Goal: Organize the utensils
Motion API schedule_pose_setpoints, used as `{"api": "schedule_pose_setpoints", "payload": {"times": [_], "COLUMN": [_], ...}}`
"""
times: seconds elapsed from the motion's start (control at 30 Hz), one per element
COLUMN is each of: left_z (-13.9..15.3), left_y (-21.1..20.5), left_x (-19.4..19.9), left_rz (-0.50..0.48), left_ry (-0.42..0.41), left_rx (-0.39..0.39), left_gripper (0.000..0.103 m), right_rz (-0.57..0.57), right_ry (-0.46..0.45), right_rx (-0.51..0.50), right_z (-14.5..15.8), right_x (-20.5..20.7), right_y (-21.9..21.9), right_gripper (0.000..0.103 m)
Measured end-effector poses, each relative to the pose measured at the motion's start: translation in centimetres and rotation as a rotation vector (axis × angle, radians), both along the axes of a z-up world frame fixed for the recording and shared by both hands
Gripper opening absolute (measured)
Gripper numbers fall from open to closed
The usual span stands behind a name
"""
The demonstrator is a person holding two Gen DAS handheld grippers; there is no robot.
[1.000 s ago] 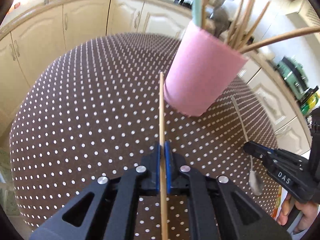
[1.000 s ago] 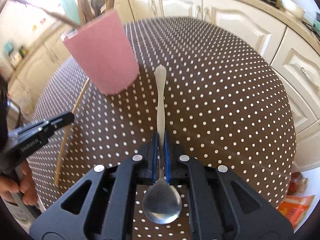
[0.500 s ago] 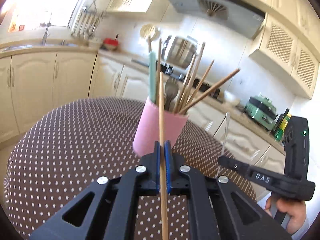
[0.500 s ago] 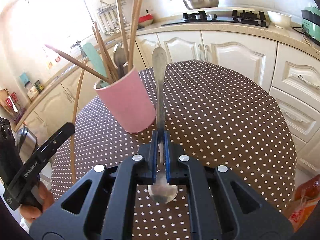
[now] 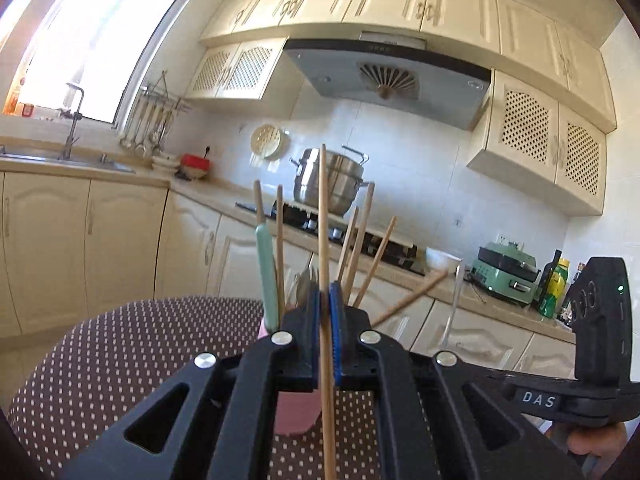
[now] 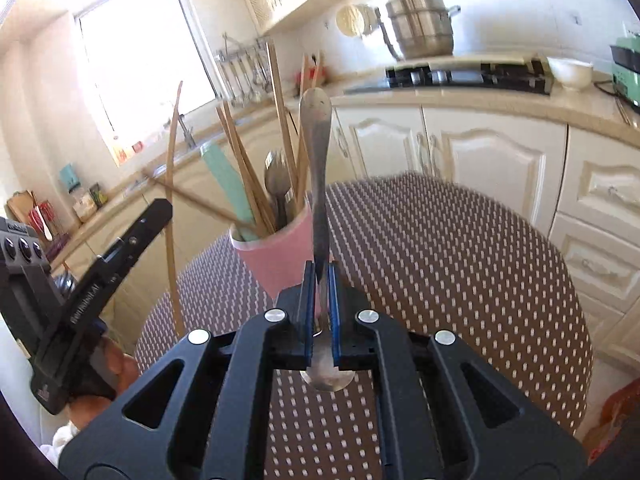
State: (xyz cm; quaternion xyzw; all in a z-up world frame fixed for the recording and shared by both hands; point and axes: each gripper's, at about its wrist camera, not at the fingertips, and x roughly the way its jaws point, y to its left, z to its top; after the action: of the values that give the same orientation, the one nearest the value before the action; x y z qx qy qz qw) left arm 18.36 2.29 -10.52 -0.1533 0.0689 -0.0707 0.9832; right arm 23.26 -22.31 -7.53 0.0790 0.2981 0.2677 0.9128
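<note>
Near the pink cylindrical cup (image 6: 280, 256), left gripper (image 5: 324, 300) jaws pinched a wooden chopstick (image 5: 323, 220); right gripper (image 6: 319, 276) jaws pinched a steel spoon (image 6: 318, 152).

The left gripper (image 5: 325, 300) hides most of the pink cup (image 5: 298, 412); the held chopstick (image 5: 325, 240) runs off frame at six o'clock. Far cabinets (image 6: 500, 160) blur.

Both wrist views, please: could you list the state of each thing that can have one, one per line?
left gripper: jaws shut on the chopstick
chopstick: held upright, off the table
right gripper: jaws shut on the spoon
spoon: held handle up, bowl below the jaws
pink cup: upright on the table, holding chopsticks, a spoon and a green-handled utensil
</note>
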Motion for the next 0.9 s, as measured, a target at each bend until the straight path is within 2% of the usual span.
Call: {"api": "schedule_pose_setpoints", "payload": {"times": [0.1, 0.27, 0.43, 0.6, 0.73, 0.9], "left_z": [0.9, 1.8, 2.6, 2.9, 2.8, 1.4], "left_y": [-0.1, 0.5, 0.9, 1.3, 1.2, 1.0], "left_x": [1.1, 3.0, 4.8, 6.5, 7.7, 8.4], "left_rz": [0.007, 0.001, 0.006, 0.027, 0.029, 0.022], "left_ry": [-0.052, -0.116, -0.157, -0.19, -0.198, -0.163], "left_rx": [0.002, -0.043, -0.07, -0.079, -0.079, -0.07], "left_gripper": [0.005, 0.005, 0.005, 0.005, 0.005, 0.005], "right_rz": [0.003, -0.008, 0.011, 0.035, 0.057, 0.073], "right_ry": [-0.048, -0.145, -0.216, -0.262, -0.263, -0.248], "right_rx": [0.016, 0.054, 0.066, 0.051, 0.047, 0.038], "right_z": [1.5, 4.2, 5.7, 5.7, 5.2, 4.0], "right_x": [0.7, 2.4, 4.0, 5.4, 6.0, 6.3], "right_y": [0.4, 1.4, 3.3, 5.2, 6.0, 6.6], "right_gripper": [0.006, 0.006, 0.006, 0.006, 0.006, 0.007]}}
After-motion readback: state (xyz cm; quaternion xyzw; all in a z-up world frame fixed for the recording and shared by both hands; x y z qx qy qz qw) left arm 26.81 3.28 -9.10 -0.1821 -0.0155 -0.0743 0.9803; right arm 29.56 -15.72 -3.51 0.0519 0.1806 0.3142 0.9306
